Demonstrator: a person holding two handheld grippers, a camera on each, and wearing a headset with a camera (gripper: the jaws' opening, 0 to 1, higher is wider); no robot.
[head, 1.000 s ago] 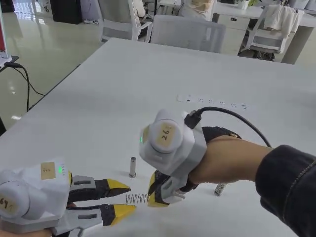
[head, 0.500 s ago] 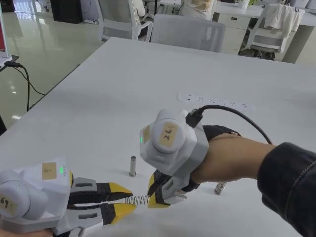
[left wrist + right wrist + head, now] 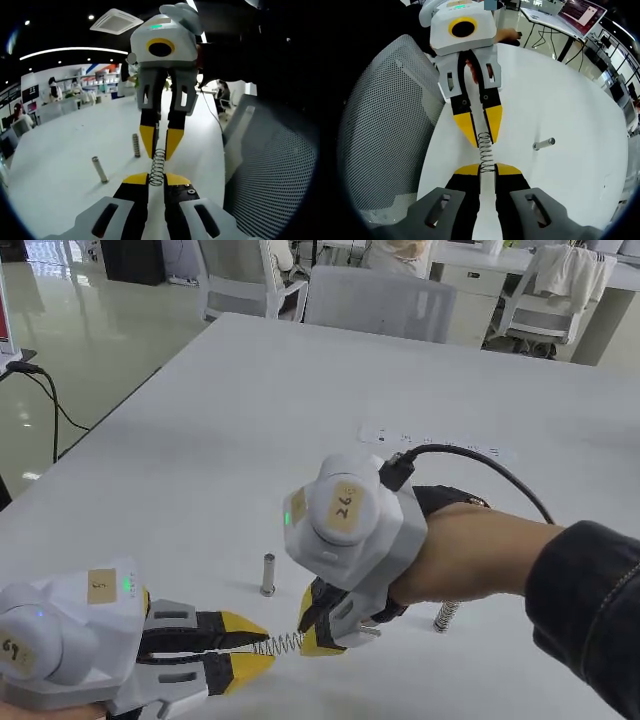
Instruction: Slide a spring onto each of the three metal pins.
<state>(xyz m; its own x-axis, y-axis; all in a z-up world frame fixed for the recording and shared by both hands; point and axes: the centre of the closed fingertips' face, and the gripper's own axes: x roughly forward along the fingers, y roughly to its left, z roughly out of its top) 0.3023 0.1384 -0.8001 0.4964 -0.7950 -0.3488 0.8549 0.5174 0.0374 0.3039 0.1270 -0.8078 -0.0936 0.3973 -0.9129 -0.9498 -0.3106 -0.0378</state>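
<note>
While left gripper (image 3: 156, 178) pinches the spring (image 3: 158, 161), right gripper (image 3: 487, 169) fingers (image 3: 510, 170) clamp it too

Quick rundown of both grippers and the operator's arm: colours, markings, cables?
Both grippers have white housings with a round cap, a green light, and black jaws ending in yellow tips. Left gripper: tan stickers, one reading 69. Right gripper: tan sticker reading 26, and a black cable plugged into its top. The arm behind it wears a dark sleeve.

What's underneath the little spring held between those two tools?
Just bare white table under the spring. Its two ends are hidden between the fingers of the left gripper and the right gripper.
</note>
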